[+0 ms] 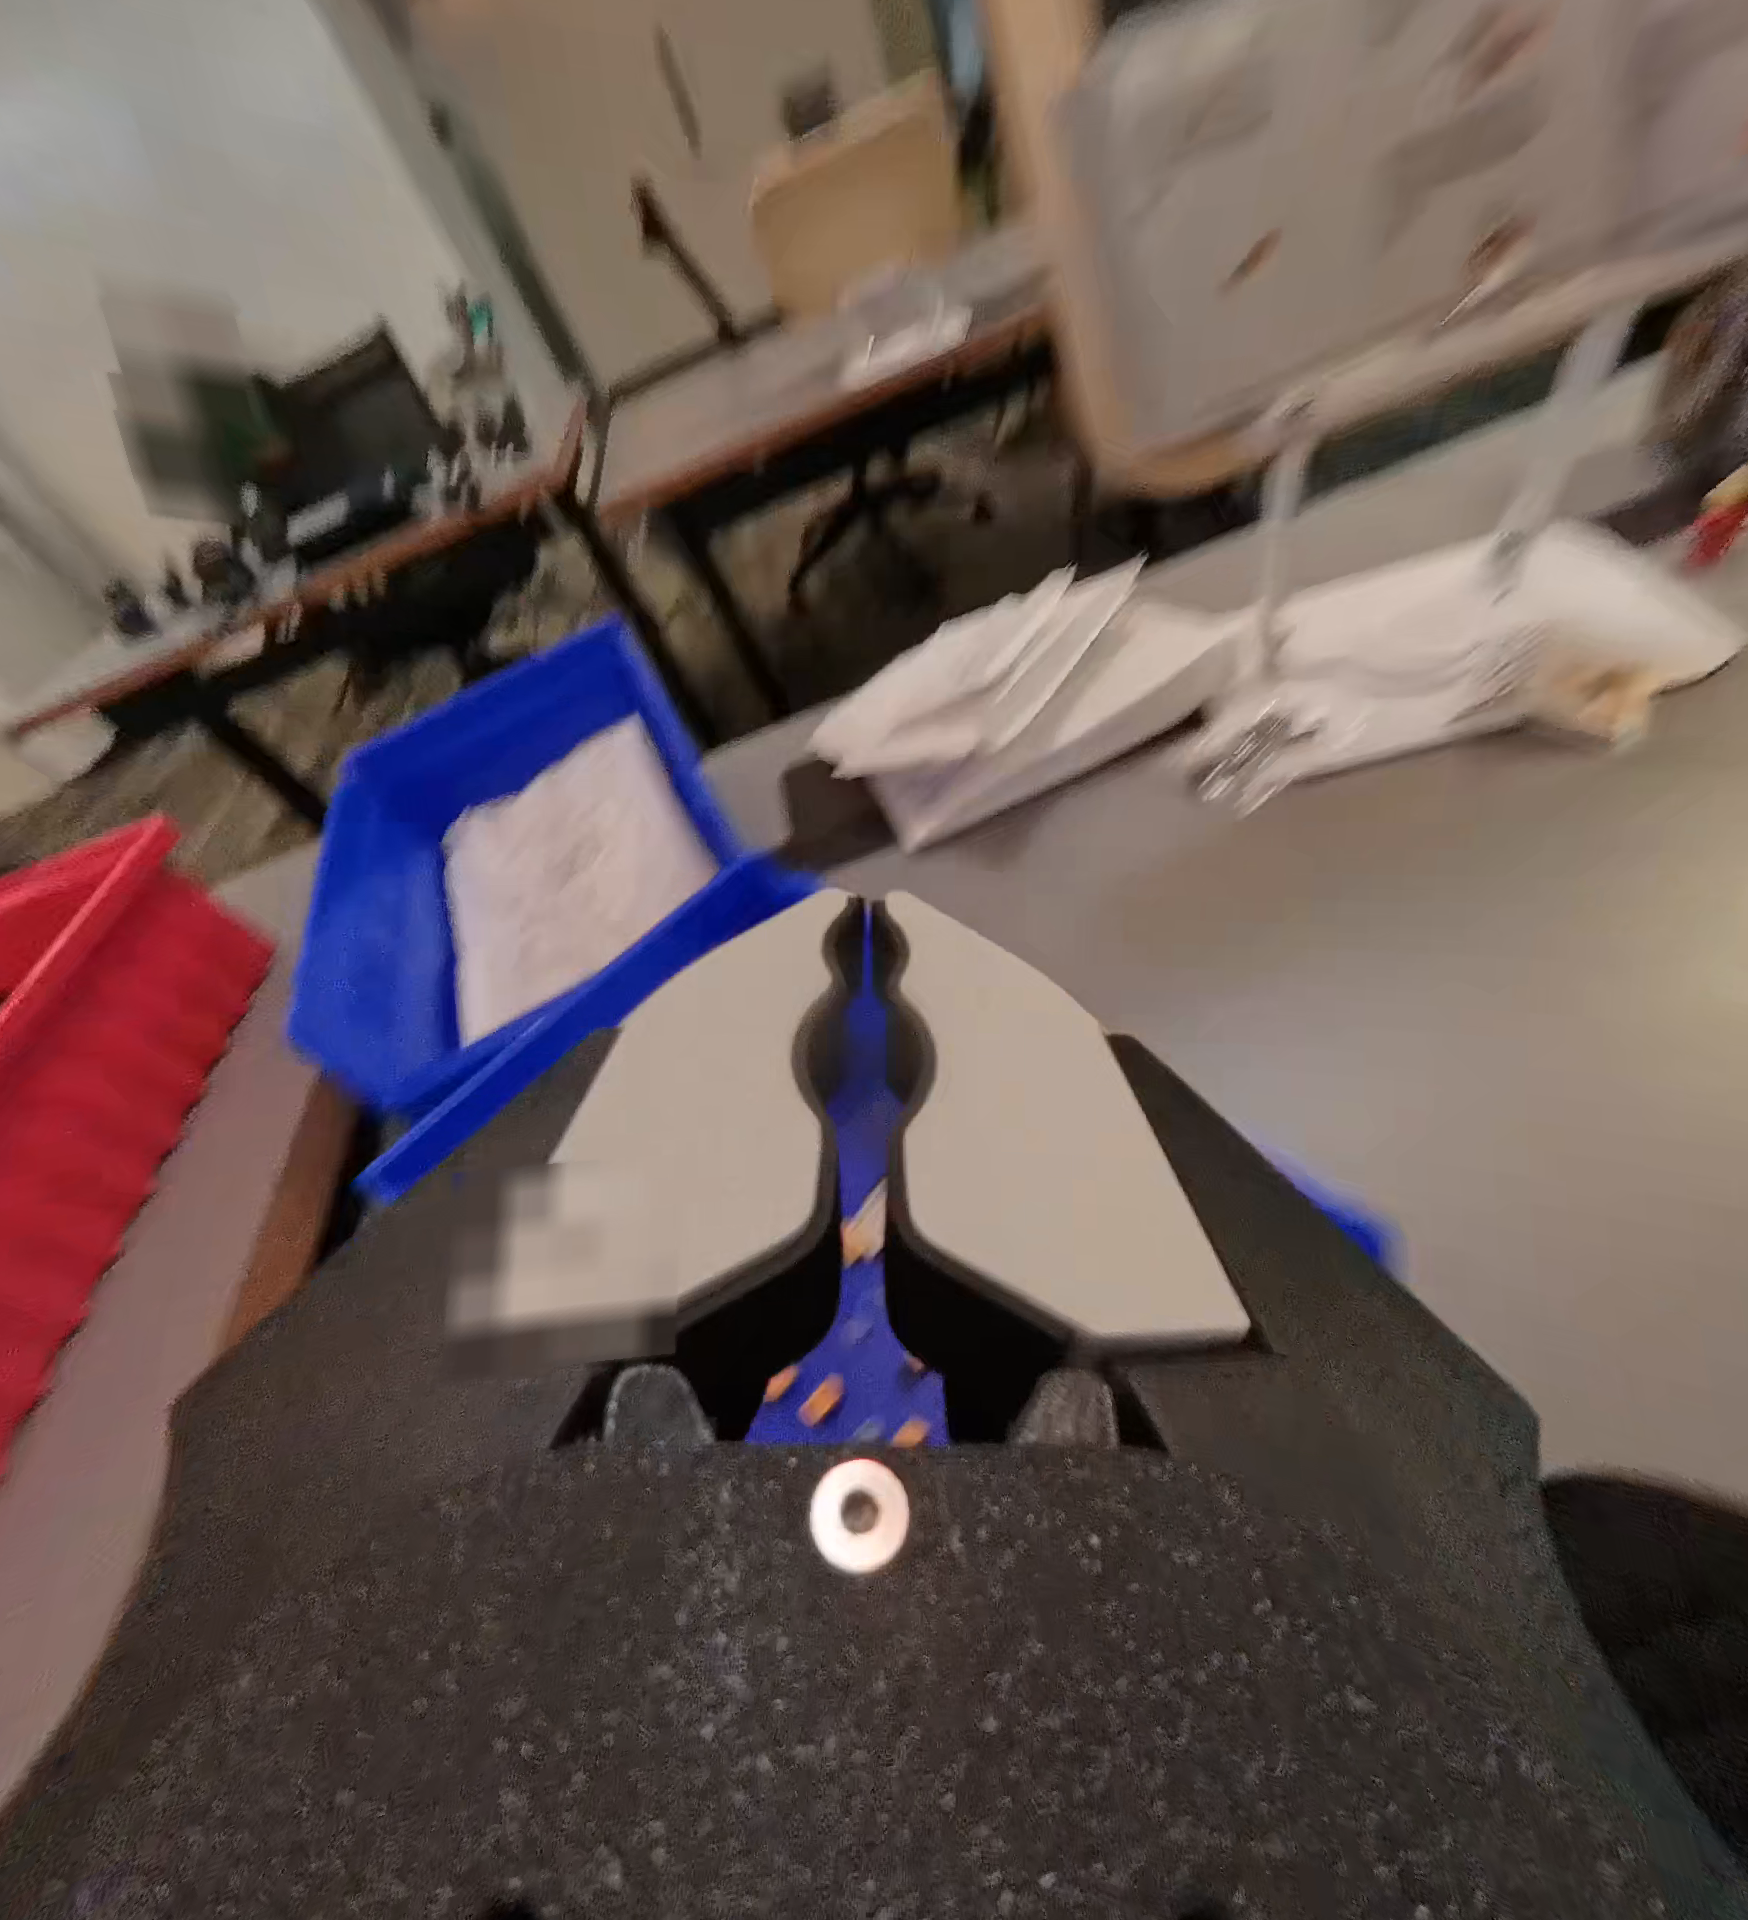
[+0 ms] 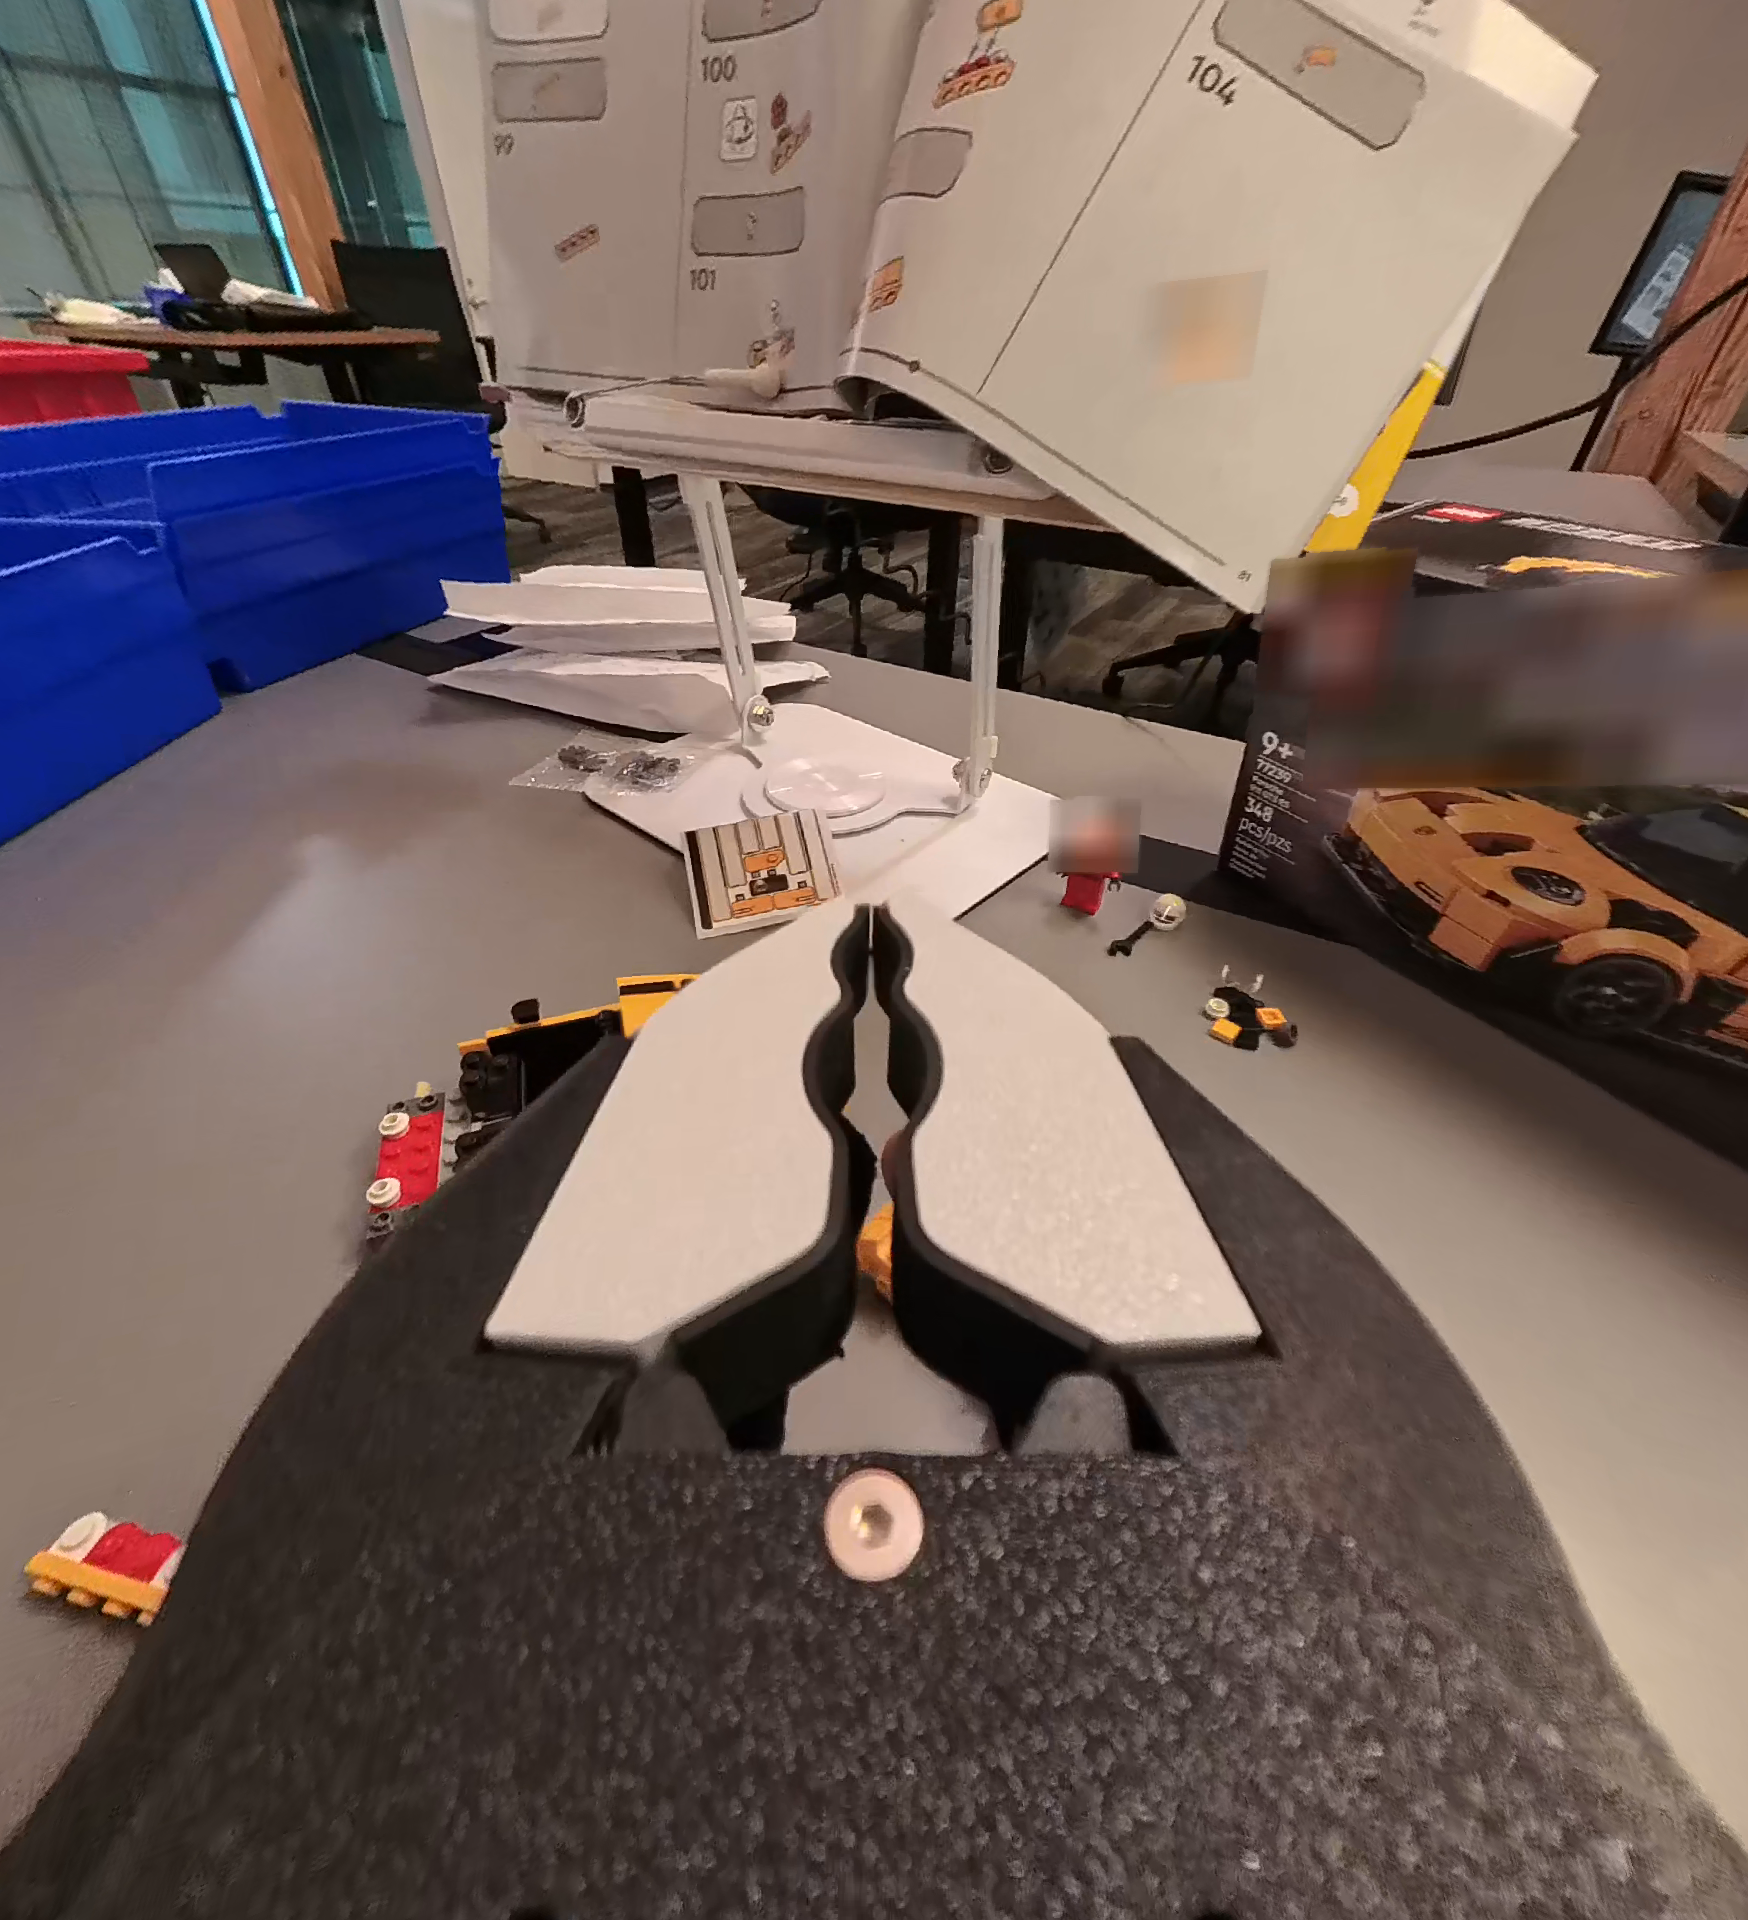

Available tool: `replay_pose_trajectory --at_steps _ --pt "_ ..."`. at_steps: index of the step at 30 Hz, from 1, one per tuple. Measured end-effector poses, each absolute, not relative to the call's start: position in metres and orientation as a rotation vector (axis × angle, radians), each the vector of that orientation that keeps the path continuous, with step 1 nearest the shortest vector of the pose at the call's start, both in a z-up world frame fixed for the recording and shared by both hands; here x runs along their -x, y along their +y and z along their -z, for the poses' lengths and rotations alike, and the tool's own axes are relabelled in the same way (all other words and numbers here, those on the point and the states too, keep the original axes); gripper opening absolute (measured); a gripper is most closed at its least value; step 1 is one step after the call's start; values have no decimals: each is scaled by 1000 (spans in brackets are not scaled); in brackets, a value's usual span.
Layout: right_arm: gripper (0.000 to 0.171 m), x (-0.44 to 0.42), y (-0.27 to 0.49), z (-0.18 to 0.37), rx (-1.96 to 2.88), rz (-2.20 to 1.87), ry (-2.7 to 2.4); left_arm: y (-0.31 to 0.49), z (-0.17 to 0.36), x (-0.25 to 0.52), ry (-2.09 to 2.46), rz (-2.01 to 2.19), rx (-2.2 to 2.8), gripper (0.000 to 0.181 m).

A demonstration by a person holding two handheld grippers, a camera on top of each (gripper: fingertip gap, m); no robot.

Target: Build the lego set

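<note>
Left gripper [image 1: 868, 914]: fingers closed together, tips meeting, nothing visibly clamped; it hangs over a blue bin [image 1: 854, 1392] holding small orange pieces; this view is motion-blurred.
Second blue bin [image 1: 496, 883]: ahead-left at the desk's left edge, white sheet inside.
Red bin [image 1: 49, 1039]: at the far left.
Right gripper [image 2: 870, 914]: fingers together at the tips; an orange piece [image 2: 875, 1252] shows in the gap farther back, and I cannot tell whether it is gripped.
Lego car chassis [image 2: 496, 1081]: flat on the desk [image 2: 226, 935], just left of the right gripper and partly hidden beneath it; its long axis runs from the red near end to the yellow far end.
Red-and-yellow sub-assembly [image 2: 106, 1564]: near left, apart from the chassis.
Instruction booklet [image 2: 953, 187]: open on a white stand [image 2: 849, 790] at the desk's far edge.
Set box [image 2: 1535, 904]: right side.
Sticker sheet [image 2: 761, 868]: just before the stand's base.
</note>
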State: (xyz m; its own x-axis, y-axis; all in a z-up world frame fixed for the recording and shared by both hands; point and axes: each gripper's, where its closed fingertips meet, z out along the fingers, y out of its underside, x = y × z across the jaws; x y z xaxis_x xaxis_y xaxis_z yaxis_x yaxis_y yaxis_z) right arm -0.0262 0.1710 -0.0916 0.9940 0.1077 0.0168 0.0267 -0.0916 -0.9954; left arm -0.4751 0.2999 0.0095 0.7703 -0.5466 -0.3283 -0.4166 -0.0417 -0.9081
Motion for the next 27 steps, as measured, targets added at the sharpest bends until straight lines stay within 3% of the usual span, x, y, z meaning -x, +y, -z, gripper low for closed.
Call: replay_pose_trajectory --at_steps 4,9,19,27 --pt "0 29 172 95 1676 -65 -123 331 19 537 881 3 1866 7" --pt "0 34 174 101 1703 -33 -169 337 74 558 1203 -33 2084 12" --pt "0 39 178 113 1733 24 -239 313 149 543 1827 -87 2194 20" --pt "0 32 179 110 1718 50 -199 315 184 529 2021 -133 2190 21"
